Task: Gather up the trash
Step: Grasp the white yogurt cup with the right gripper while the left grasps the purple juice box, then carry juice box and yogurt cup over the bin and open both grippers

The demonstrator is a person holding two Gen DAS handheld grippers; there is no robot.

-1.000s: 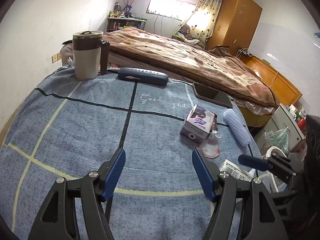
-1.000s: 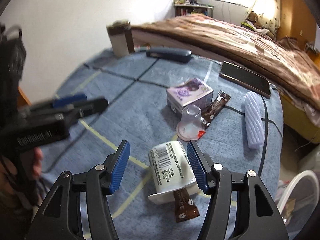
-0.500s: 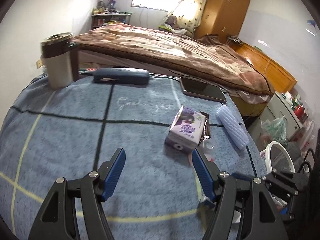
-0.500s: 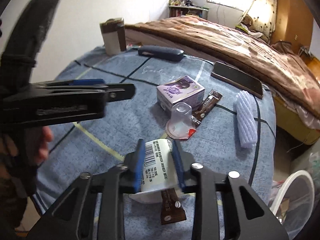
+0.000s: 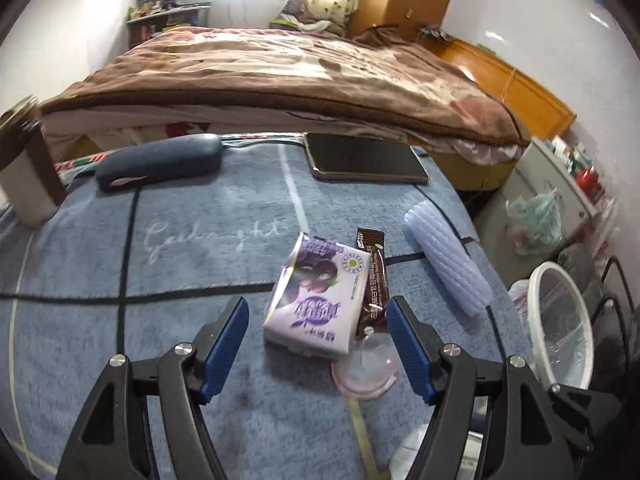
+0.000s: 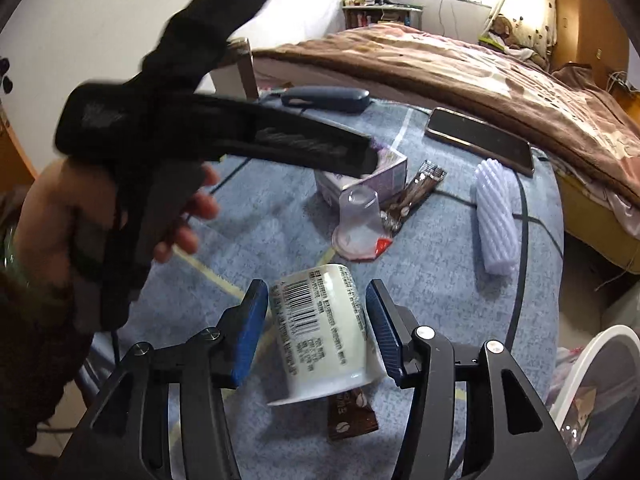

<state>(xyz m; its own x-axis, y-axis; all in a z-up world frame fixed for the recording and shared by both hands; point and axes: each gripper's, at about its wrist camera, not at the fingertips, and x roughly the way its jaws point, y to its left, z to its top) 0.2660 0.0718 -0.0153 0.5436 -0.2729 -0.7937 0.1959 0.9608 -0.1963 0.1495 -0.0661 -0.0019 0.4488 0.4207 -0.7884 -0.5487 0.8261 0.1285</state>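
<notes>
The left gripper [image 5: 316, 326] has swung open over the purple box [image 5: 320, 300] — the right gripper [image 6: 316, 324] clamps the barcoded cup [image 6: 320, 328].

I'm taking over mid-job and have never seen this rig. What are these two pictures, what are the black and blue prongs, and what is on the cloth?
There is no robot: a person holds a hand-gripper in each hand, each with a fisheye camera looking along its two blue-padded fingers. The left-wrist view shows the left gripper, open, over a purple box. The right-wrist view shows the right gripper with its fingers against both sides of a white cup lying on its side.

Also on the blue cloth are a brown wrapper, a clear plastic cup, a ridged lilac roll, a phone, a dark case and a mug. A white-rimmed bin stands beside the surface.
</notes>
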